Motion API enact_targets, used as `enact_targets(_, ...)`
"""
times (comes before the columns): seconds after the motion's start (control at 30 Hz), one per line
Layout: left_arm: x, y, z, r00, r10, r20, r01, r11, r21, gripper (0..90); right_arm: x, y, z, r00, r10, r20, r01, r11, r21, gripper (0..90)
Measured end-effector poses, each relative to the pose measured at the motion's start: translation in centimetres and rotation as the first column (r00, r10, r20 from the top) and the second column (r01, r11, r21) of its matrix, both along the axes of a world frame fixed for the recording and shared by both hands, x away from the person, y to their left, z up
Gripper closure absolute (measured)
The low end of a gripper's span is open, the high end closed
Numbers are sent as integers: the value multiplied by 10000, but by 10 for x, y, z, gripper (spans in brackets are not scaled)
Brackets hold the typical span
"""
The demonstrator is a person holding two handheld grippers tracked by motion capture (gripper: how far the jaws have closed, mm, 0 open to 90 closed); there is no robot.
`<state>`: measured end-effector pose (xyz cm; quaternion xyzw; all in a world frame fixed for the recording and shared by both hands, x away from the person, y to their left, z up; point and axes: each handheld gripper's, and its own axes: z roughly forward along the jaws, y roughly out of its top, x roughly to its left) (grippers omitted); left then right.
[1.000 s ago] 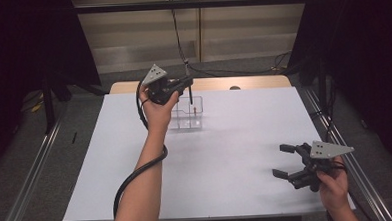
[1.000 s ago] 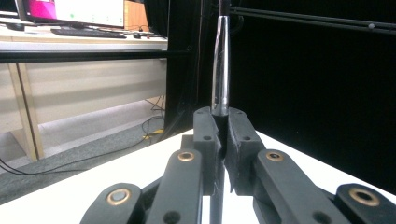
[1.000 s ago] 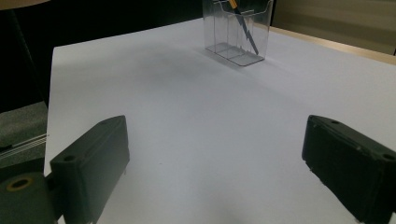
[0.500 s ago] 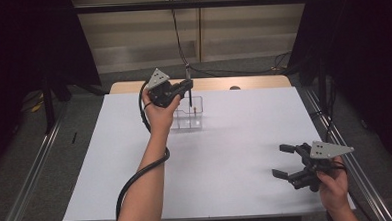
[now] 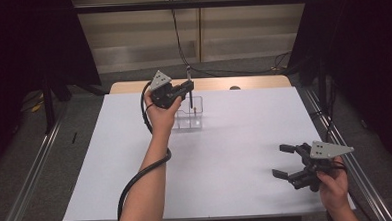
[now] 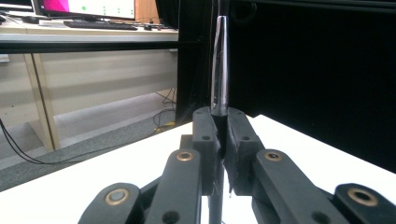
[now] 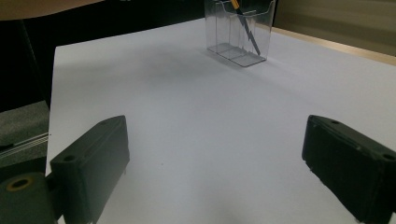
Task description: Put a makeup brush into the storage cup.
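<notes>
The left tool [image 5: 185, 87] has drifted a little nearer the clear holder [image 5: 190, 113] over the last second, jaws clamped on an upright pen [image 6: 219, 65] poised above it. Another pen [image 7: 245, 28] already leans inside. The right tool [image 5: 286, 161] rests wide open and empty on the white surface [image 5: 226, 154]. The drop-in looks imminent.

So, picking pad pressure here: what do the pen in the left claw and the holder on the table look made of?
Pen: likely polished metal, given its mirror-like grey sheen. Holder: clear, glossy rigid plastic, probably acrylic; the table shows through its walls.
</notes>
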<state>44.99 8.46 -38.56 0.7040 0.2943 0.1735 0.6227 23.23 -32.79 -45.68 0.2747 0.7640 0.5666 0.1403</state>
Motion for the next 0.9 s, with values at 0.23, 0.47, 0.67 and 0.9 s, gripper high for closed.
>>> enact_targets(0.23, 0, -1, -3, 10000, 20, -43, -19, 10000, 69, 840, 0, 0, 0, 10000, 45, 3, -45, 10000, -6, 72)
enact_targets(0.47, 0, 0, -8, 10000, 55, -81, -54, 9999, 103, 840, 0, 0, 0, 10000, 56, 8, -56, 10000, 8, 72)
enact_targets(0.67, 0, 0, -11, 9999, 64, -83, -63, 9999, 118, 840, 0, 0, 0, 10000, 74, 9, -74, 10000, -35, 72)
enact_targets(0.9, 0, 1, -14, 9999, 118, -47, -118, 9998, 139, 840, 0, 1, 0, 10000, 65, -3, -65, 10000, -41, 72)
